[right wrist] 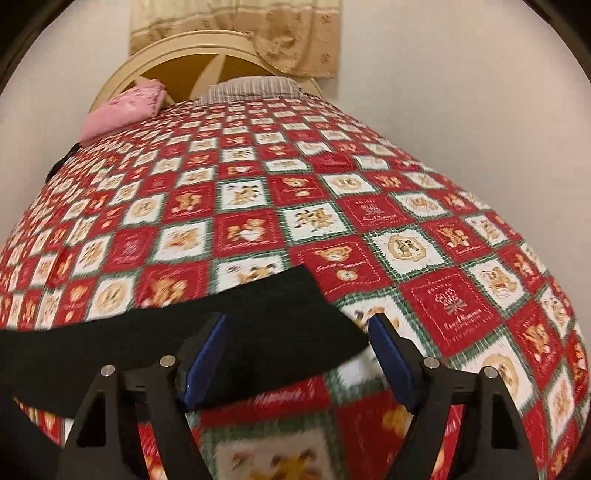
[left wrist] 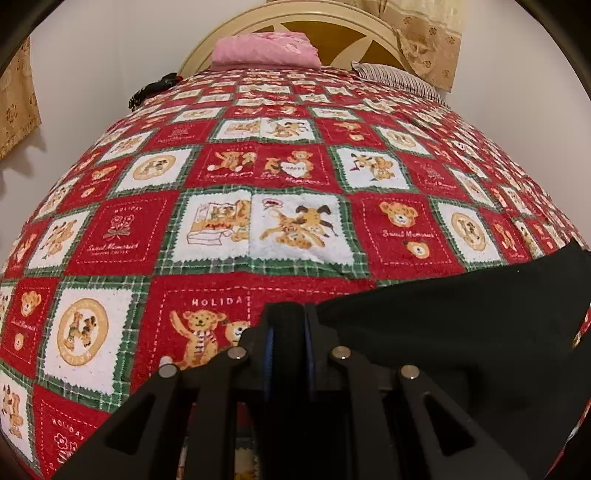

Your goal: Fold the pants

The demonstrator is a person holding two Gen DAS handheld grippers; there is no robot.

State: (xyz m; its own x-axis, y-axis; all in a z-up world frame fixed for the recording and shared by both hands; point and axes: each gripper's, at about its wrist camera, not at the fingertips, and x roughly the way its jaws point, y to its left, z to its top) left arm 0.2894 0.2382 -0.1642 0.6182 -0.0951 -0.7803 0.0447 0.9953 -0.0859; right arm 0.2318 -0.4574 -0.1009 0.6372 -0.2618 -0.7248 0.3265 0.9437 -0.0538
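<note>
The black pants [right wrist: 258, 325] are lying across the near part of the bed, on a red, white and green teddy-bear quilt [right wrist: 332, 192]. In the right wrist view they are stretching as a dark band from the left edge toward the middle, their end reaching into the gap between the jaws of the right gripper [right wrist: 297, 332]. Those jaws are standing wide, the blue pads [right wrist: 207, 347] clear of the cloth, with the fabric's end nearer the left pad than the right one.

In the left wrist view the pants [left wrist: 461, 325] are spreading out to the right of the left gripper [left wrist: 290, 325], whose jaws are drawn nearly together; black fabric is sitting right at the tips, though whether the cloth is pinched between them cannot be told.

Farther off, a pink pillow [left wrist: 266, 50] and a striped pillow [left wrist: 399, 79] are lying at the head of the bed, against a cream headboard [left wrist: 332, 18]. A beige curtain [right wrist: 236, 33] is hanging on the wall behind. No containers are showing.
</note>
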